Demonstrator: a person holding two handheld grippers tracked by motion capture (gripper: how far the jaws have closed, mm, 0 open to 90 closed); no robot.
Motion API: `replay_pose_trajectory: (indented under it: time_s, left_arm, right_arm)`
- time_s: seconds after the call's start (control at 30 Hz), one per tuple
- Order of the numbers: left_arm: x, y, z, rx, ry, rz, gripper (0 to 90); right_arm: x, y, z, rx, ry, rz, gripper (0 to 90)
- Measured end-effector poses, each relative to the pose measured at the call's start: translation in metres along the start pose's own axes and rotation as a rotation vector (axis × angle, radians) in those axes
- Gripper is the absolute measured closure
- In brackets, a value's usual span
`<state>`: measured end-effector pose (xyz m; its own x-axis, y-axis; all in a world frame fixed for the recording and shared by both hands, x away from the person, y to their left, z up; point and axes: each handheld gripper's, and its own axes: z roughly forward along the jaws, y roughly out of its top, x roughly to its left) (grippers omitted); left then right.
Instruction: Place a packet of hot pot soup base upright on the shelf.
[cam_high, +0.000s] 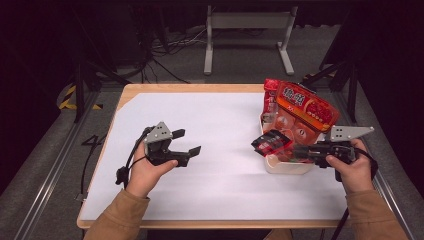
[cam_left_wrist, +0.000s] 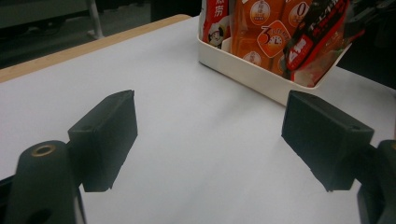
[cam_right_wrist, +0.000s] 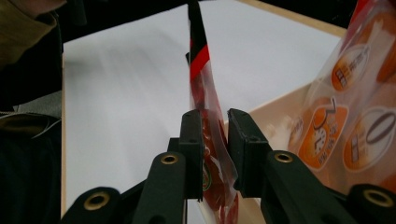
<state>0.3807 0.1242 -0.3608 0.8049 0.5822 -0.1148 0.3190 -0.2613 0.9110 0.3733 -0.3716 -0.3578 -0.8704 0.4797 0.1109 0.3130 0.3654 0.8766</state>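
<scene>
A white bin (cam_high: 287, 166) at the table's right holds tall orange-red snack packets (cam_high: 300, 107). My right gripper (cam_high: 299, 150) is shut on a smaller red-and-black packet (cam_high: 271, 141), held edge-on just over the bin's near-left corner. In the right gripper view the thin packet (cam_right_wrist: 201, 74) rises between the two black pads (cam_right_wrist: 192, 140), with the bin's wall (cam_right_wrist: 275, 109) and an orange packet (cam_right_wrist: 355, 116) at right. My left gripper (cam_high: 187, 142) rests on the white sheet at left, open with nothing in it. The left gripper view shows its wide-set pads (cam_left_wrist: 105, 137), the bin (cam_left_wrist: 243, 74) beyond them.
A white sheet (cam_high: 210, 180) covers most of the wooden table (cam_high: 150, 87). Both sleeves come in from the bottom edge. Behind the table stand a white frame (cam_high: 247, 22) and floor cables. Metal rails run along both sides of the table.
</scene>
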Motion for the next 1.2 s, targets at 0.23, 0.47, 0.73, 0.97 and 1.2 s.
replay_pose_trajectory:
  time_s: [0.23, 0.47, 0.73, 0.97, 1.2]
  left_arm:
    - [0.001, 0.0, 0.0, 0.003, -0.002, 0.003, 19.3]
    - [0.0, 0.0, 0.001, 0.005, -0.005, -0.001, 19.3]
    - [0.001, -0.001, 0.003, 0.008, -0.007, 0.001, 19.2]
    - [0.002, -0.002, 0.003, 0.01, -0.012, -0.004, 19.2]
    - [0.004, -0.003, 0.002, 0.01, -0.011, -0.014, 19.2]
  right_arm:
    - [-0.002, -0.008, -0.003, 0.066, -0.051, 0.009, 72.8]
    - [0.004, -0.006, -0.009, 0.144, -0.153, -0.024, 50.9]
    - [0.019, 0.015, -0.01, 0.124, -0.188, -0.112, 35.1]
    - [0.032, 0.047, 0.015, 0.128, -0.158, -0.216, 32.8]
    - [0.037, 0.063, 0.039, 0.139, -0.126, -0.271, 43.7]
